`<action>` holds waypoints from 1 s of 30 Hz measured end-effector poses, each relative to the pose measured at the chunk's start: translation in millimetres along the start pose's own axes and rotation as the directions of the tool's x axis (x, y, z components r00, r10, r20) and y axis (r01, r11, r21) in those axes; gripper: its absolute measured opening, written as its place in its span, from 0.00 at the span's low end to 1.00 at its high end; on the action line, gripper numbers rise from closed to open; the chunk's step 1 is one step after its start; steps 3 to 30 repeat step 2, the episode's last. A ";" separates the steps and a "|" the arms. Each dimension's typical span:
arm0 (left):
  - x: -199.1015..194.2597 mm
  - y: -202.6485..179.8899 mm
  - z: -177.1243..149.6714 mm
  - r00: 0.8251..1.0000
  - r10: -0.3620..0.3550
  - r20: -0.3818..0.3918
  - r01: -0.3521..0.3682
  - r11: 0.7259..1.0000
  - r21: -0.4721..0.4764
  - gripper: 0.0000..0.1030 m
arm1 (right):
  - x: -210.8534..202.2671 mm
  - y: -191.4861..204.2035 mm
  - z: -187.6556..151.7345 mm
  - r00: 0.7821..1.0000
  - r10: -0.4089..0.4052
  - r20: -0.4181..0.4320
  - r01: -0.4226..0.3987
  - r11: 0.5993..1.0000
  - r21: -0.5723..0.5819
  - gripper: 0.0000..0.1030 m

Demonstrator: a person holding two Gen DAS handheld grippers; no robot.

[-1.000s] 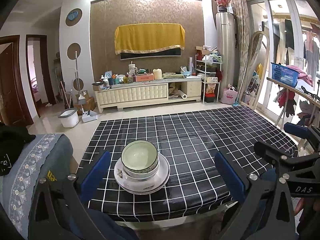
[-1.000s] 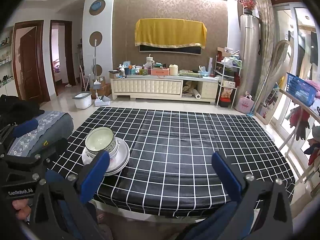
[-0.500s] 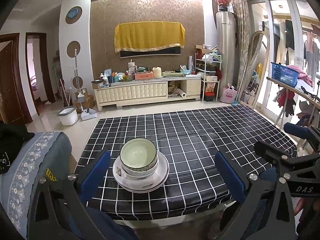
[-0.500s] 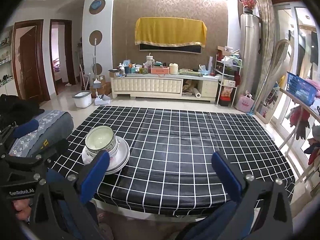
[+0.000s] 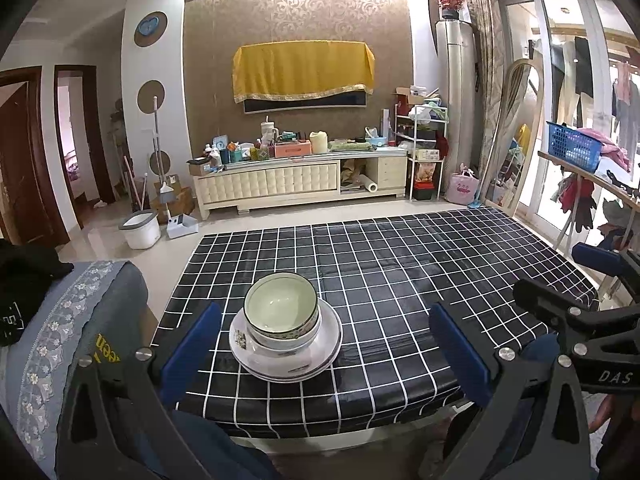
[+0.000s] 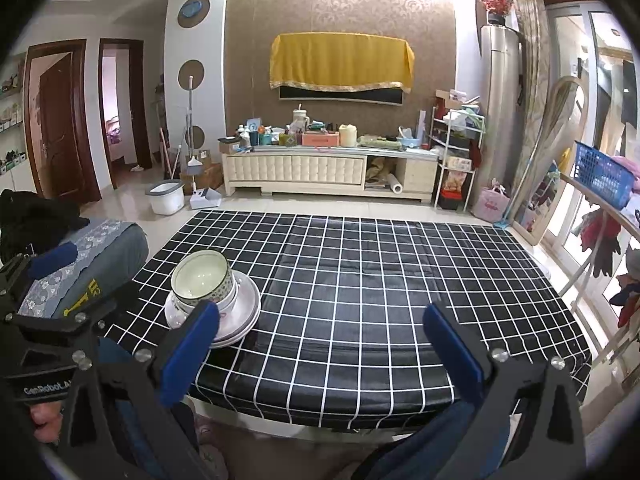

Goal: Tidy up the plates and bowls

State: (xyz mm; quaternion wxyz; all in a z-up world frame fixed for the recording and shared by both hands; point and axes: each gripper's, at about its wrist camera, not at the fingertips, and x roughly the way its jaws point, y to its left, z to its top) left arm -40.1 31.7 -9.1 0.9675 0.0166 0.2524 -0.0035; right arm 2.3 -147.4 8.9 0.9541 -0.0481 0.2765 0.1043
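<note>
While both hand-held grippers gape empty, bowls (image 5: 282,312) on plates (image 5: 256,354) (stacked) — left view centres them, right offsets.

The right gripper (image 6: 320,344) hangs over the near edge of the table (image 6: 360,280), its blue fingers (image 6: 452,350) spread wide with nothing between them. On the table's left part stands a stack: bowls (image 6: 202,282) nested on plates (image 6: 240,306). The left blue finger overlaps the plates' near rim in this view; whether it touches them cannot be told. The left gripper (image 6: 36,280) shows at the left edge, beside a grey cushion (image 6: 100,248).
</note>
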 end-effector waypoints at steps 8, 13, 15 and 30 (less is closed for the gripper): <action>-0.5 -0.2 0.7 1.000 0.002 0.002 -0.002 1.000 0.004 1.00 | 0.6 -0.2 0.3 1.000 0.000 -0.002 0.000 1.000 0.003 1.00; -0.5 -0.2 0.7 1.000 0.002 0.002 -0.002 1.000 0.004 1.00 | 0.6 -0.2 0.3 1.000 0.000 -0.002 0.000 1.000 0.003 1.00; -0.5 -0.2 0.7 1.000 0.002 0.002 -0.002 1.000 0.004 1.00 | 0.6 -0.2 0.3 1.000 0.000 -0.002 0.000 1.000 0.003 1.00; -0.5 -0.2 0.7 1.000 0.002 0.002 -0.002 1.000 0.004 1.00 | 0.6 -0.2 0.3 1.000 0.000 -0.002 0.000 1.000 0.003 1.00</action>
